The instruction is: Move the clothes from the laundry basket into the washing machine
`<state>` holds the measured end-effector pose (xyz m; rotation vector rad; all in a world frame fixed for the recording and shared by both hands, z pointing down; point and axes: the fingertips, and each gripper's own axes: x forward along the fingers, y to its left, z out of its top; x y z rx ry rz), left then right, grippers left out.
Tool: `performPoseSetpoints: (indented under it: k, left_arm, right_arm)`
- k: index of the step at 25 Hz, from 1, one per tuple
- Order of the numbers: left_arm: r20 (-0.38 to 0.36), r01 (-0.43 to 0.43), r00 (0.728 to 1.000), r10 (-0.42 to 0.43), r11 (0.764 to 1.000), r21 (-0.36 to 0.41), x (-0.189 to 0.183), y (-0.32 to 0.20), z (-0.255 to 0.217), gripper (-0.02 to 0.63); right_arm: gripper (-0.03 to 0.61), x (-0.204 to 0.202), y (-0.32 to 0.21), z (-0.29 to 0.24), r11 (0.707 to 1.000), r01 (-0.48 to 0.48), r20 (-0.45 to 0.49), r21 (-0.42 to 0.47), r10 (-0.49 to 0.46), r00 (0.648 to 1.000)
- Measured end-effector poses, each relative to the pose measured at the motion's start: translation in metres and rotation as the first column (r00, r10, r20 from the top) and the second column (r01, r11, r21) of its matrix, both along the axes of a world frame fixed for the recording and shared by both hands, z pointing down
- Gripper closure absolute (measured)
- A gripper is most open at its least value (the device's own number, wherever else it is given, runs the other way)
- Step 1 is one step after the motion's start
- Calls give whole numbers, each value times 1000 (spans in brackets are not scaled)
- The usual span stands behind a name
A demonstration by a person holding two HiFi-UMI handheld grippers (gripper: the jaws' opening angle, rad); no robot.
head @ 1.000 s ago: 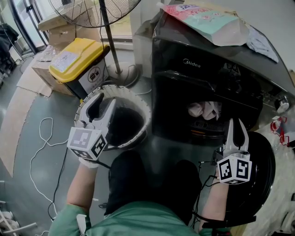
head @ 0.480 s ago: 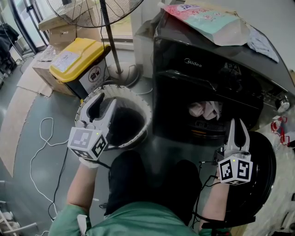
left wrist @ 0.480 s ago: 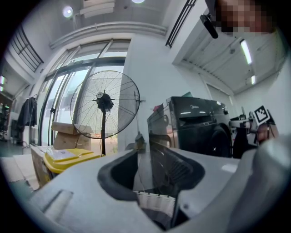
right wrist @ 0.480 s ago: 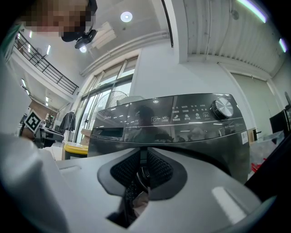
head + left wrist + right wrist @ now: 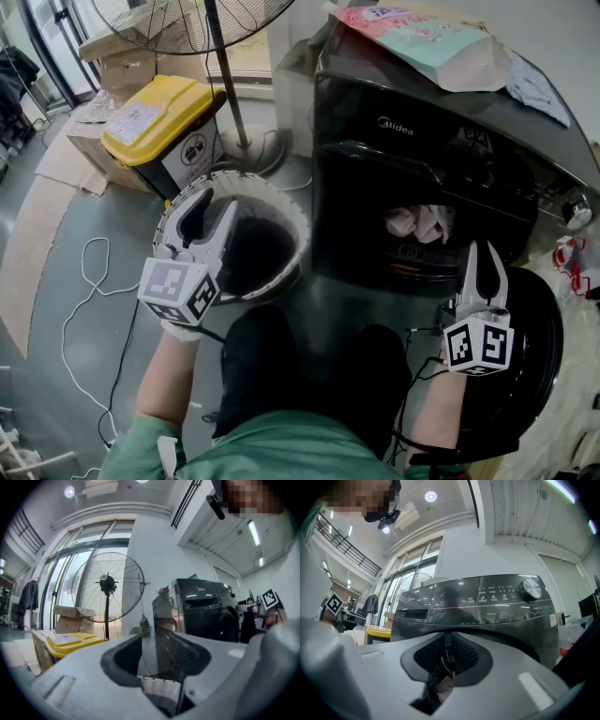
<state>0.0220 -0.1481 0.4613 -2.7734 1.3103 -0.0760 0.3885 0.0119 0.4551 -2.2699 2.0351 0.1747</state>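
Observation:
The white laundry basket (image 5: 284, 208) stands on the floor left of the black washing machine (image 5: 412, 141); its inside looks dark and I cannot tell whether anything lies in it. Pale clothes (image 5: 417, 222) lie in the machine's open drum. The round door (image 5: 534, 375) hangs open at the lower right. My left gripper (image 5: 211, 200) hovers over the basket's near-left rim, its jaws a little apart and empty. Beside the door, my right gripper (image 5: 483, 248) points at the drum opening, shut and holding nothing. In the right gripper view the machine's control panel (image 5: 487, 597) fills the background.
A yellow-lidded bin (image 5: 159, 122) and cardboard boxes (image 5: 112, 52) stand left of the basket, and a fan pole (image 5: 225, 75) rises behind it. A white cable (image 5: 89, 281) trails on the floor. A detergent bag (image 5: 422, 42) lies on the machine's top. The person's knees (image 5: 309, 375) are below.

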Motion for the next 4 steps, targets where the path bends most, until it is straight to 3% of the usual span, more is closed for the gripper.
performPoseSetpoints:
  k: [4]
  left_arm:
    - [-1,5,1000,-5,1000,0,-2,-1,0,433]
  right_arm:
    - [532,0,0,0,1000,-7,6,-12,7,1000]
